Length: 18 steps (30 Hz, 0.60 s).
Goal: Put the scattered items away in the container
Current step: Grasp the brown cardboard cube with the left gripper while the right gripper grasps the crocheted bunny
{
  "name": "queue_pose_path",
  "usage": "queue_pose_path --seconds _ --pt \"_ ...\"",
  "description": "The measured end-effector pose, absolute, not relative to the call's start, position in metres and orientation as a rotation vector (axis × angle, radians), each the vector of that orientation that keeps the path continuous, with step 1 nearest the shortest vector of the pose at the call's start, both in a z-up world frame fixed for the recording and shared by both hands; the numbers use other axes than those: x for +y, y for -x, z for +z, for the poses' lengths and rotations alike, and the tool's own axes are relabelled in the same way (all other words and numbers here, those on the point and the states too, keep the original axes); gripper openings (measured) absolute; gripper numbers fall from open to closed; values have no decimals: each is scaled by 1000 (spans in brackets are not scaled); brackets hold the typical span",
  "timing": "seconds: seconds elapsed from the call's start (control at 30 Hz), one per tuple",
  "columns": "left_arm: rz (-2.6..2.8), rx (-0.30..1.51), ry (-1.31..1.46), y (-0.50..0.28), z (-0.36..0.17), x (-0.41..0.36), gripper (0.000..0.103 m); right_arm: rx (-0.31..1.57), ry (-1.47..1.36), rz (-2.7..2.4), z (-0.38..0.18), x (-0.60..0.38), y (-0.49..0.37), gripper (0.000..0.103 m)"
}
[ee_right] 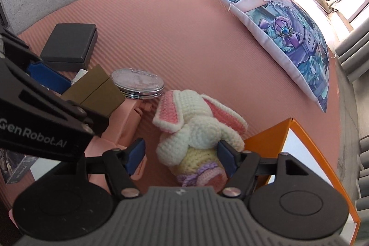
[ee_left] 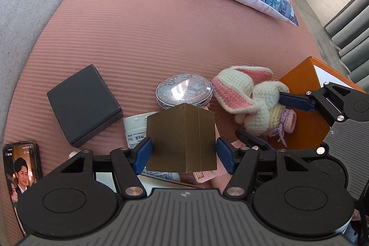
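My left gripper (ee_left: 184, 156) has its blue pads against both sides of a brown cardboard box (ee_left: 182, 138), shut on it. The box also shows in the right wrist view (ee_right: 96, 90). My right gripper (ee_right: 181, 155) is open around a crocheted bunny (ee_right: 198, 130) that lies on the pink mat; its right pad touches the bunny and its left pad stands apart. The bunny also shows in the left wrist view (ee_left: 251, 100). The orange container (ee_right: 286, 130) stands just right of the bunny, and shows at the right of the left wrist view (ee_left: 304, 75).
On the pink mat (ee_left: 138, 38) lie a black box (ee_left: 83, 105), a round silver compact (ee_left: 183, 90), a white tube (ee_left: 135, 128), a phone (ee_left: 22, 172) and a pink item (ee_right: 124, 121). A printed pillow (ee_right: 288, 36) lies far right.
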<state>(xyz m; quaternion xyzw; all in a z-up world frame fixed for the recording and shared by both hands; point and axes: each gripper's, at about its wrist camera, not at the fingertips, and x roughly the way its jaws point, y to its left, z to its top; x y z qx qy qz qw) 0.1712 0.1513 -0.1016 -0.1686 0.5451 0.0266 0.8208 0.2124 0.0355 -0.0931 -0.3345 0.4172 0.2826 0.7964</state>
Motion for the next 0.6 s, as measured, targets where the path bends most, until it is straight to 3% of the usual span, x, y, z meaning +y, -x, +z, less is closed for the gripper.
queue_pose_path --seconds 0.43,0.6 --pt "45 1117 351 -162 -101 150 69 898 880 540 -108 53 -218 75" --pt "43 1105 350 -156 -99 150 67 859 924 505 -110 52 -214 59"
